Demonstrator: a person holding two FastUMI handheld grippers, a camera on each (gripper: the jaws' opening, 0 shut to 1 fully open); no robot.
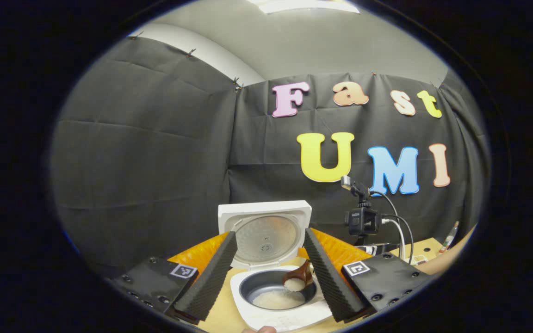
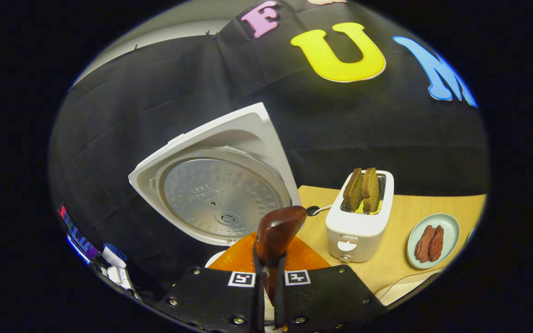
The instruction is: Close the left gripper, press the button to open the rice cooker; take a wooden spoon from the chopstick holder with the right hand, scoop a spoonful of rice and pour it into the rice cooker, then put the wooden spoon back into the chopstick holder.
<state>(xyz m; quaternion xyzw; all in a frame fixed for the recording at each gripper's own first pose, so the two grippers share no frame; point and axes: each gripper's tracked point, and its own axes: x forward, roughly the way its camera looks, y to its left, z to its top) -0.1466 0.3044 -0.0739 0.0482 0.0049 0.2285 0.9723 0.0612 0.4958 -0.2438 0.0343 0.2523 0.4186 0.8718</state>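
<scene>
Rice cooker (image 1: 266, 259) lid up on wood tabletop (image 2: 405, 217); right gripper (image 2: 266, 282) clamps wooden spoon (image 2: 275, 236), left gripper (image 1: 266, 277) wide open.

Above the pot: your way down into the rice cooker (image 1: 273, 296) is open | behind: raised lid (image 2: 222, 185) blocks you | right: toaster (image 2: 359, 222) and plate (image 2: 433, 240) crowd the surface (image 2: 400, 263) | camera stand (image 1: 363, 219) near.

In the right gripper view, the wooden spoon (image 2: 275, 240) vanishes between the gripper (image 2: 266, 289) fingers at the lower centre, its bowl out of sight; the rice cooker (image 2: 222, 189) pot is hidden below. The plate (image 2: 451, 226) food at right is too small to identify.
</scene>
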